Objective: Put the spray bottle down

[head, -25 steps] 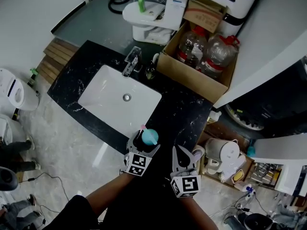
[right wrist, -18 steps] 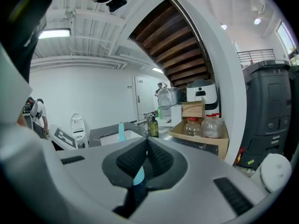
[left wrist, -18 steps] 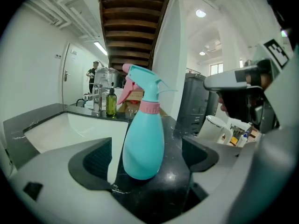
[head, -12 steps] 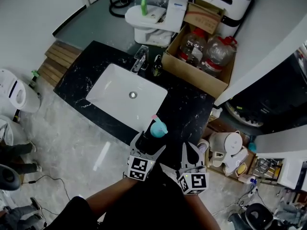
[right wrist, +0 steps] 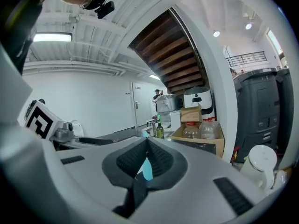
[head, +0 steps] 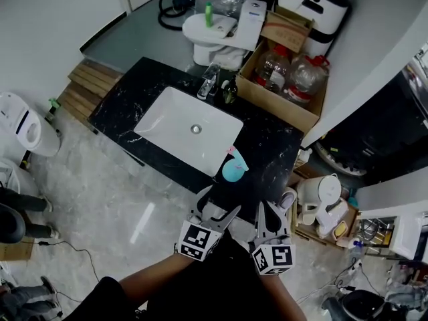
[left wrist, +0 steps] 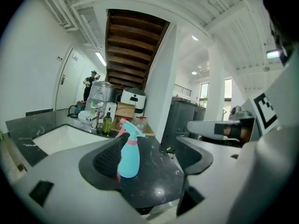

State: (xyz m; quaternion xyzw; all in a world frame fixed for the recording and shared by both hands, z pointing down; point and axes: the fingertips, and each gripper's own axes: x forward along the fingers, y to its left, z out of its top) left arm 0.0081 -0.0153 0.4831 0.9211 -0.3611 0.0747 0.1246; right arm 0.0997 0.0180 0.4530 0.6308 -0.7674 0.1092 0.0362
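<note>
A teal spray bottle (head: 234, 167) with a pink collar stands upright on the black stone counter (head: 264, 156), just right of the sink. My left gripper (head: 215, 206) hangs short of the counter's near edge, clear of the bottle. Its jaws are closing with nothing between them. In the left gripper view the spray bottle (left wrist: 128, 153) stands beyond the left gripper (left wrist: 149, 157), untouched. My right gripper (head: 271, 214) is beside the left one, jaws together and empty. In the right gripper view a teal sliver of the bottle (right wrist: 147, 170) shows past the shut right gripper (right wrist: 146, 143).
A white sink (head: 187, 129) with a faucet (head: 208, 82) and a dark bottle (head: 231, 92) fills the counter's left part. A cardboard box (head: 281, 105) with large jugs stands at the back right. A white kettle (head: 321, 192) sits lower, right of the counter. A toilet (head: 217, 29) is behind.
The left gripper was around the spray bottle. It has let go and drawn back and up towards me. The bottle stays standing on the counter. The right gripper drew back too.
</note>
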